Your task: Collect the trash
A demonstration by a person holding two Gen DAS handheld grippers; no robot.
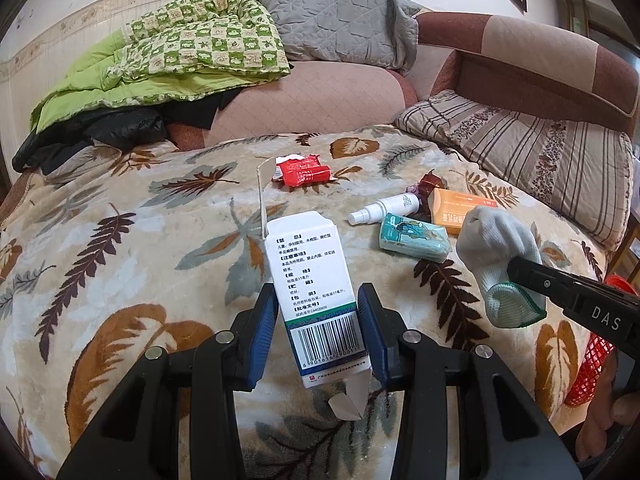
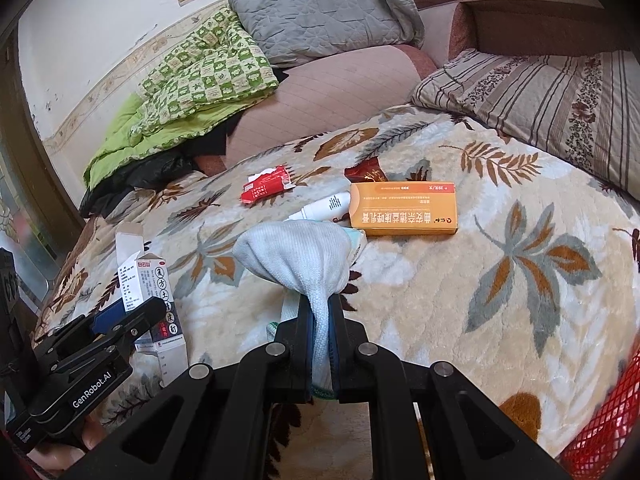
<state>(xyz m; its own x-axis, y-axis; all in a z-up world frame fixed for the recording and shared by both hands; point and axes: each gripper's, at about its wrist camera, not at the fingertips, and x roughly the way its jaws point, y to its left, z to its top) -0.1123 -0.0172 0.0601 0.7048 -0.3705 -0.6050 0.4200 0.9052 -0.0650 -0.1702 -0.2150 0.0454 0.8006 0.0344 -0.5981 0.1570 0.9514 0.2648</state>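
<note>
1. A leaf-patterned blanket (image 1: 160, 240) covers the bed. Behind it, from left to right, lie a green checked quilt (image 1: 200, 44), a grey quilted pillow (image 1: 336, 20) and a striped pillow (image 1: 540, 152) against a brown headboard (image 1: 540, 52).
2. Trash on the blanket, left to right in the left wrist view: a red wrapper (image 1: 302, 171), a white spray bottle (image 1: 384, 208), a teal tissue pack (image 1: 414, 237), a dark red wrapper (image 1: 430, 182) and an orange box (image 1: 460, 210). The bottle touches the orange box's left end.
3. A red mesh basket (image 2: 600, 420) shows at the far right edge; what it holds, if anything, I cannot tell.
4. The left gripper (image 1: 318, 312) is part-way closed, its blue pads pressing both sides of a white medicine box (image 1: 316, 288), whose flaps hang open at both ends.
5. The right gripper (image 2: 320, 320) is nearly fully closed, pinching a pale sock (image 2: 296, 256) by its cuff end; the sock bulges out ahead of the fingers, above the blanket near the tissue pack.
</note>
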